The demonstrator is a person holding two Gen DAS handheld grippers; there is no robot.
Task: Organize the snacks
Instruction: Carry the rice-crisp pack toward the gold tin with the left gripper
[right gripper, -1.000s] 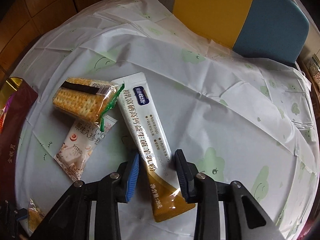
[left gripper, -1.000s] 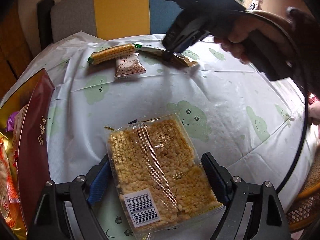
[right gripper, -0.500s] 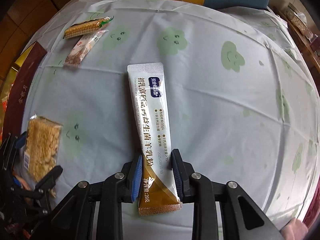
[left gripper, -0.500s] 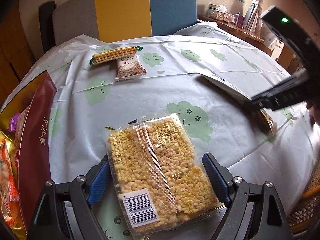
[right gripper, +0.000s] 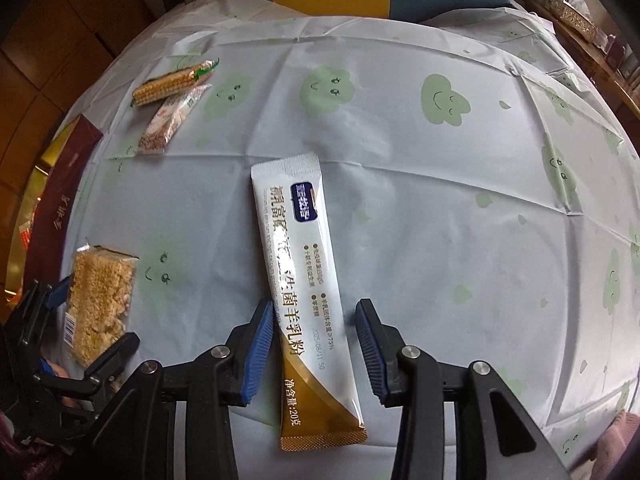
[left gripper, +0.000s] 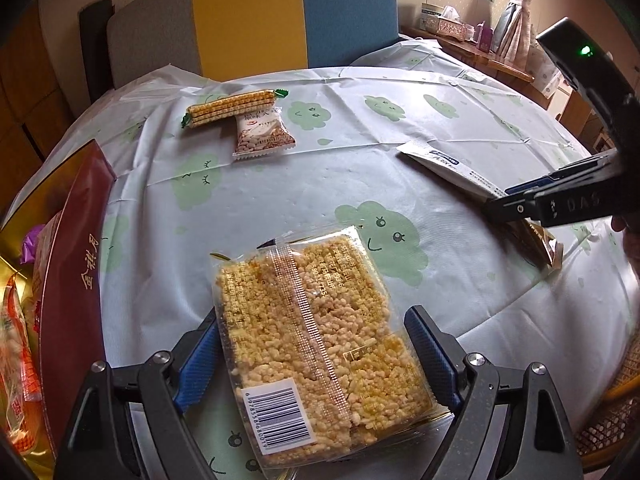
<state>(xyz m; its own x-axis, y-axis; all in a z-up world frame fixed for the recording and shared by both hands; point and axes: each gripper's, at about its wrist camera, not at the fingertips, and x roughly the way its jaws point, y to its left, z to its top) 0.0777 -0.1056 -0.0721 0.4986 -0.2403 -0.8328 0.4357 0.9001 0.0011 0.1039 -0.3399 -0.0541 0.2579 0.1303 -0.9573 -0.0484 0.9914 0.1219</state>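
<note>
Snacks lie spread over the tablecloth (right gripper: 400,128). Right gripper (right gripper: 316,344): jaws just opened, straddling the lower part of a flat powder sachet (right gripper: 304,280) without pressing it. Left gripper (left gripper: 316,364): jaws wide, bracketing a puffed-rice cake pack (left gripper: 316,340), not visibly squeezing. Judged handling: sachet light, limp, slick, best pinched across its narrow width; rice cake light but crumbly, best held gently by its long edges.

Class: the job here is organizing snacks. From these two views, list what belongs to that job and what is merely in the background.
Part of the job:
- rice cracker pack, between the left gripper pads
- milk powder sachet, between the open right gripper pads
- wafer pack
- small white snack packet
- red snack box

Background:
- chair
- tissue box
- tablecloth
</note>
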